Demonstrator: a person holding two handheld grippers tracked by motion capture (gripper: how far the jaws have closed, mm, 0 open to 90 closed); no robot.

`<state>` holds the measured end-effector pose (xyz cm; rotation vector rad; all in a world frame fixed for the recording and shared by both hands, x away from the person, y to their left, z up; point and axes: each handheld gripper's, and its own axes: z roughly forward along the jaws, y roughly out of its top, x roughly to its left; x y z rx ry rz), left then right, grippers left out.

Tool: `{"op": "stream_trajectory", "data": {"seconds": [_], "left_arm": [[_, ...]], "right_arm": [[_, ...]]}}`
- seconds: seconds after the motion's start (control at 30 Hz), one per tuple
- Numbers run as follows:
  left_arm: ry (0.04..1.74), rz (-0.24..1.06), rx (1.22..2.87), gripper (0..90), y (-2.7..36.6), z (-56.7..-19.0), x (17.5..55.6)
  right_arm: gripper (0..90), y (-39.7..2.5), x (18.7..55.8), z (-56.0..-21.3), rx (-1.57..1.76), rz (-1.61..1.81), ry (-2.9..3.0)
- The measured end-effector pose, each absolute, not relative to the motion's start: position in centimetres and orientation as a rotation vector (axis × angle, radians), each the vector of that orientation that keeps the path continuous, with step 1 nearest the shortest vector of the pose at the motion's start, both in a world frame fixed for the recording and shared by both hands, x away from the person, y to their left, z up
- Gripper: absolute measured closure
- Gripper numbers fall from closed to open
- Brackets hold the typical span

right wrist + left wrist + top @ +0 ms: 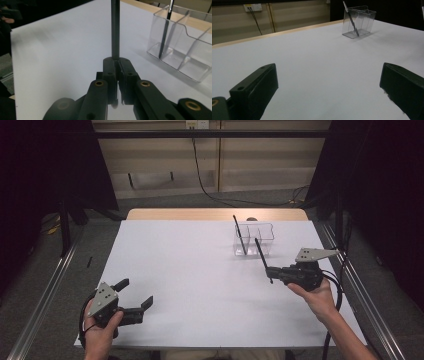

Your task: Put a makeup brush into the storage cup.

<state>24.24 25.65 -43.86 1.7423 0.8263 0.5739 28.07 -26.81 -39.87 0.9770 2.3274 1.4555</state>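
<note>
left gripper [136, 294]: jaws spread wide, low at near-left edge | right gripper [270, 271]: jaws clamped, raised

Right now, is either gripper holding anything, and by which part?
The right gripper is shut on a dark pen, clamped near its lower end, the long shaft sticking out past the jaws. The left gripper is open, holding nothing.

Pen [262, 254] in right tool [271, 272]
</note>
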Motion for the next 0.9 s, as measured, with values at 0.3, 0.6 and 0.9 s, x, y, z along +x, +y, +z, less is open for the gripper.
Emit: {"op": "stream_trajectory", "data": {"seconds": [0.3, 0.6, 0.9], "left_arm": [[0.825, 0.57, 1.745, 1.8, 25.6, -43.9, 24.2], [0.827, 0.564, 1.751, 1.7, 25.4, -43.9, 24.2], [0.821, 0.561, 1.757, 1.7, 25.3, -44.0, 24.3]], "right_arm": [[84.7, -26.4, 27.7, -39.5, 0.912, 1.509, 2.325], [84.7, -24.3, 27.4, -39.2, 0.786, 1.542, 2.396], [84.8, -21.8, 27.4, -38.9, 0.676, 1.521, 2.502]]}}
